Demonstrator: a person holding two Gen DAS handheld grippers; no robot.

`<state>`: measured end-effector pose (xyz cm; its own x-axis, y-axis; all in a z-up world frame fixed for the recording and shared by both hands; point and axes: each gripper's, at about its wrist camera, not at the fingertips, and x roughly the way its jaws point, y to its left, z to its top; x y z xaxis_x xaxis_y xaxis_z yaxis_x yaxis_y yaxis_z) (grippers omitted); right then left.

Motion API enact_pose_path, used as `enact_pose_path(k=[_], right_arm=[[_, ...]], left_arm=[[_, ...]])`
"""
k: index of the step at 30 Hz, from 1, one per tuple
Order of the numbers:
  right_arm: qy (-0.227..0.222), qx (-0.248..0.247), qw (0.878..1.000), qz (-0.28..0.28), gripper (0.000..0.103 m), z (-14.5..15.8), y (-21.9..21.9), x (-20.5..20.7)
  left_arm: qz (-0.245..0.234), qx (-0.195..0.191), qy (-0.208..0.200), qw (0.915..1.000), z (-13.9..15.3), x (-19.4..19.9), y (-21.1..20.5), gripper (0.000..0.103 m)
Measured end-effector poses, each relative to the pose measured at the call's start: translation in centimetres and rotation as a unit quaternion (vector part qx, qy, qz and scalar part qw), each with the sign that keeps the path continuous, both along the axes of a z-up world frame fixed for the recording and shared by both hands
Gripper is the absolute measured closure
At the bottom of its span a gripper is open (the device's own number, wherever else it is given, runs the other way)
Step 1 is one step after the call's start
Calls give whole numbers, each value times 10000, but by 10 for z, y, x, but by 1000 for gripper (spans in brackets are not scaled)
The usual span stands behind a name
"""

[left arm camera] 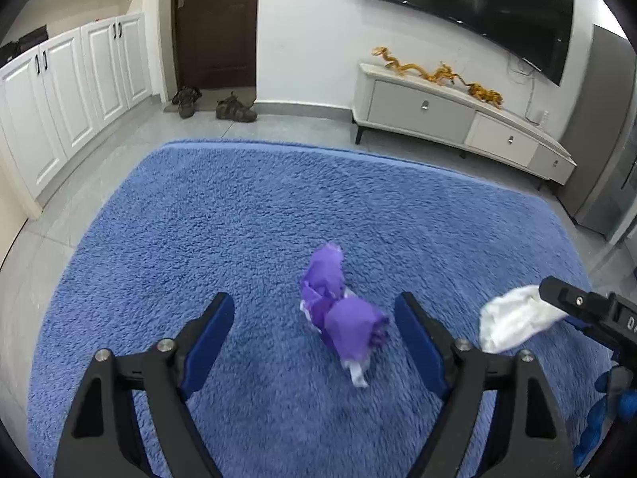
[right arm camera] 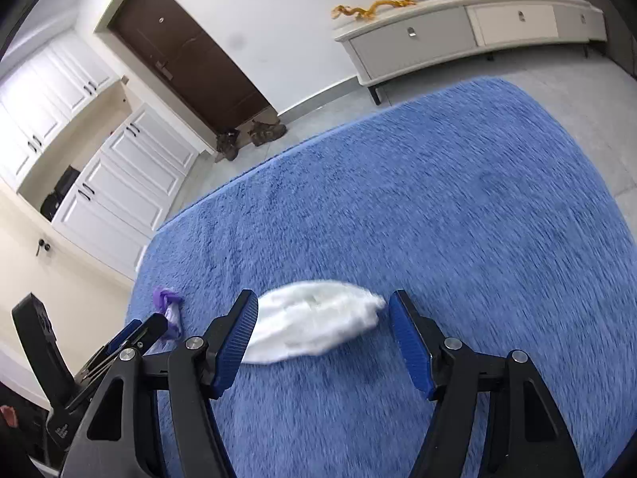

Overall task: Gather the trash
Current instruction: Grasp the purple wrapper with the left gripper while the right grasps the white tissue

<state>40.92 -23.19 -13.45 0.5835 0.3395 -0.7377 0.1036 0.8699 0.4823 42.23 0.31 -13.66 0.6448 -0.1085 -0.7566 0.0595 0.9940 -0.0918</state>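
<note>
A crumpled purple paper wad (left arm camera: 342, 310) lies on the blue shaggy rug (left arm camera: 239, 219). My left gripper (left arm camera: 314, 338) is open, its fingers on either side of the wad, just above the rug. A crumpled white tissue (right arm camera: 318, 324) lies on the rug (right arm camera: 438, 199) to the right. My right gripper (right arm camera: 322, 338) is open with its fingers straddling the tissue. The tissue also shows in the left wrist view (left arm camera: 513, 320), next to the right gripper's finger (left arm camera: 577, 302). The purple wad shows at the left of the right wrist view (right arm camera: 169, 310).
A white TV cabinet (left arm camera: 458, 119) with gold dragon ornaments (left arm camera: 438, 71) stands against the far wall under a TV (left arm camera: 477, 8). Shoes (left arm camera: 235, 107) lie by a brown door (left arm camera: 217, 20). White cupboards (left arm camera: 71, 91) line the left wall. Grey tile floor surrounds the rug.
</note>
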Motion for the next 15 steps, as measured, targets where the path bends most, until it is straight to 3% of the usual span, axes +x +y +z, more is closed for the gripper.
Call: enact_pose_path(k=[1, 2, 4, 6, 8, 15], right_arm=[[-4, -39, 10000, 35, 37, 0, 2, 3], [0, -117, 9999, 92, 46, 0, 6, 6], [41, -289, 9993, 226, 56, -1, 15, 10], [25, -445, 9984, 360, 72, -2, 21, 9], [32, -557, 9972, 502, 89, -4, 25, 5], [-258, -679, 9940, 823, 96, 4, 26, -39]], left_arm=[[3, -39, 56, 10000, -3, 3, 0, 35], [-1, -56, 79, 10000, -4, 5, -1, 37], [-29, -45, 119, 9999, -6, 7, -4, 53], [-95, -5, 181, 9998, -11, 5, -8, 65], [-112, 102, 117, 9998, -11, -2, -12, 70], [-317, -59, 47, 9995, -3, -41, -4, 71]])
